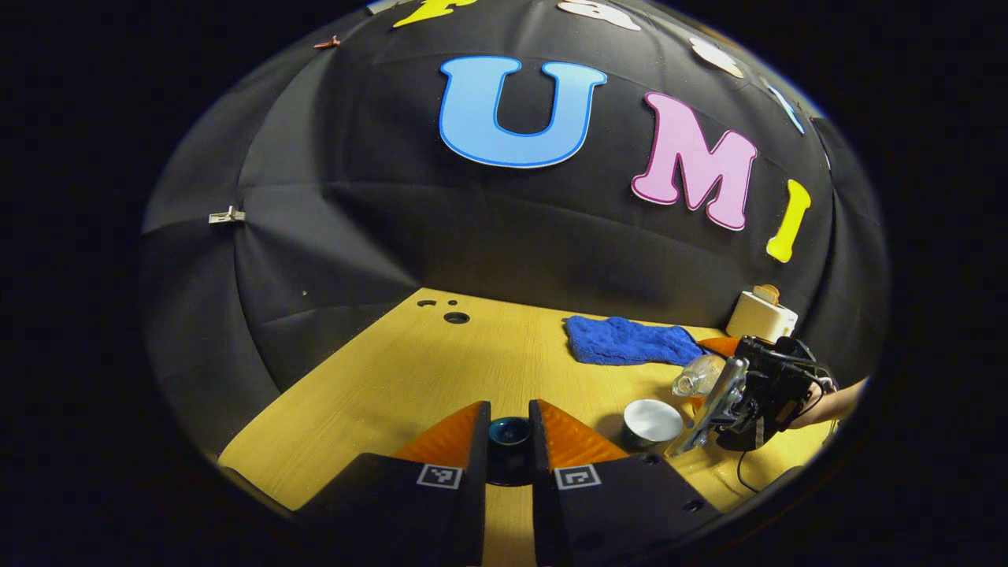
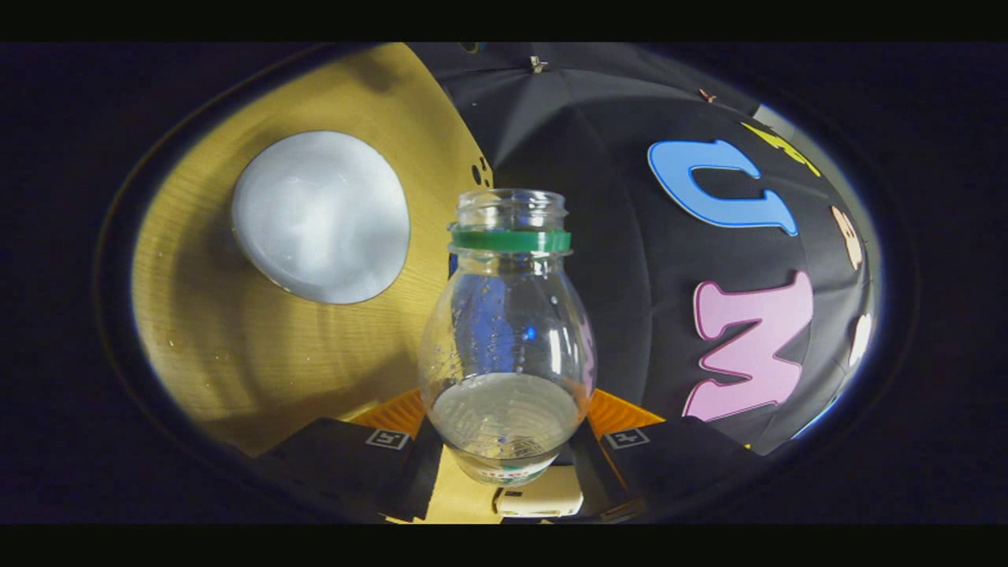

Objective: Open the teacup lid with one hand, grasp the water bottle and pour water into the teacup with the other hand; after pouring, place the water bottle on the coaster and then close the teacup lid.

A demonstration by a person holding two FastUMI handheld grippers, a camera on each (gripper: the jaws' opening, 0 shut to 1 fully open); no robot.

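Above the desk [image 1: 378,378], the right claw [image 1: 713,409] tips sideways, pinching the water bottle [image 2: 508,331], whose open mouth hangs just over the teacup [image 1: 652,423]. Meanwhile the left claw [image 1: 509,431], level, clamps the dark teacup lid [image 1: 509,432].

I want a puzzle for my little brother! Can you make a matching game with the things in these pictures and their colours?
Things:
1. cloth
2. ring on the bottle neck
3. toaster
4. table

Colours:
A. green
B. cream
C. yellow wood
D. blue

Pairs: 1-D, 2-A, 3-B, 4-C
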